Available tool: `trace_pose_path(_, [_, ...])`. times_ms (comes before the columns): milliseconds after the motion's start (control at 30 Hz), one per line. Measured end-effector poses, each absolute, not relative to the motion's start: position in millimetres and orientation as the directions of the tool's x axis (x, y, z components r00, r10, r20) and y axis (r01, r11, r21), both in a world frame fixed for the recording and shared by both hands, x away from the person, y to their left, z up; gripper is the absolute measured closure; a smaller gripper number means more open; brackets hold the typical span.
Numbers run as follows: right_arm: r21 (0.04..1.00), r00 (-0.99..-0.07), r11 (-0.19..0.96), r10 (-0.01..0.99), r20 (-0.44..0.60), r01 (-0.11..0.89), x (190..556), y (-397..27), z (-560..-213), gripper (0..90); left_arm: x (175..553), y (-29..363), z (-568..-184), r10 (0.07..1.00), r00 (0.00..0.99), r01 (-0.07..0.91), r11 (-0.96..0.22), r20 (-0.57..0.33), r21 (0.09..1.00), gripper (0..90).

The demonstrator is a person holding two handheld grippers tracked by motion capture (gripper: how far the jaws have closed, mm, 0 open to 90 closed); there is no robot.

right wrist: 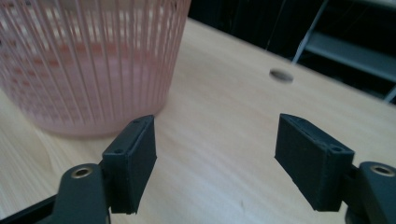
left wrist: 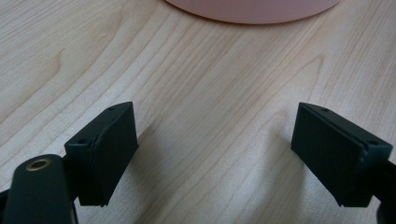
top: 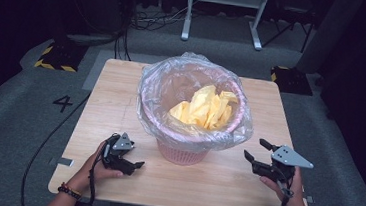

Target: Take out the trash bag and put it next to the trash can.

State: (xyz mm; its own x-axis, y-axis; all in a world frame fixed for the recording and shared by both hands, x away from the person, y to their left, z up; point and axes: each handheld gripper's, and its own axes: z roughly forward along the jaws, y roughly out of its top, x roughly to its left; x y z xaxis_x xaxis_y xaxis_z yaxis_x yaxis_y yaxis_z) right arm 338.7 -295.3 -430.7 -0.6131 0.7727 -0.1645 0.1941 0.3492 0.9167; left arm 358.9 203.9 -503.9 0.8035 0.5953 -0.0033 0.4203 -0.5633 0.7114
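A pink slatted basket [top: 182, 154] stands in the middle of the wooden table [top: 111, 101]. A clear plastic bag [top: 154, 88] lines it and folds over its rim. Crumpled yellow stuff [top: 205, 107] lies inside the bag. My left gripper [top: 135, 160] rests low on the table to the basket's front left; in the left gripper view [left wrist: 212, 126] its jaws are open over bare wood, the basket's foot [left wrist: 252, 11] beyond them. My right gripper [top: 255, 148] hovers to the basket's front right; its jaws [right wrist: 215, 126] are open and empty, with the basket wall [right wrist: 88, 65] at their left.
A small round hole [right wrist: 281, 74] marks the tabletop beyond the right gripper. On the grey floor are a painted "4" [top: 63, 103], cables [top: 41, 146] and yellow-black striped feet [top: 54, 57]. A white frame [top: 224, 11] stands behind the table.
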Motion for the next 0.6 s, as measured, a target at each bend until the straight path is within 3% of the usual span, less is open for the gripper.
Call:
trace_pose_path(267, [0.944, -0.616, 0.325, 0.755, -0.226, 0.052, 328.8, -277.1, -392.0, 30.5, 358.9, 203.8, -503.9, 0.596, 0.803, 0.421, -0.562, -0.005, 0.712, 14.4])
trace_pose_path(600, [0.945, -0.641, 0.325, 0.731, -0.234, 0.025, 338.5, -259.6, -386.5, 28.1, 358.9, 203.8, -503.9, 0.596, 0.803, 0.421, -0.563, -0.004, 0.711, 14.4])
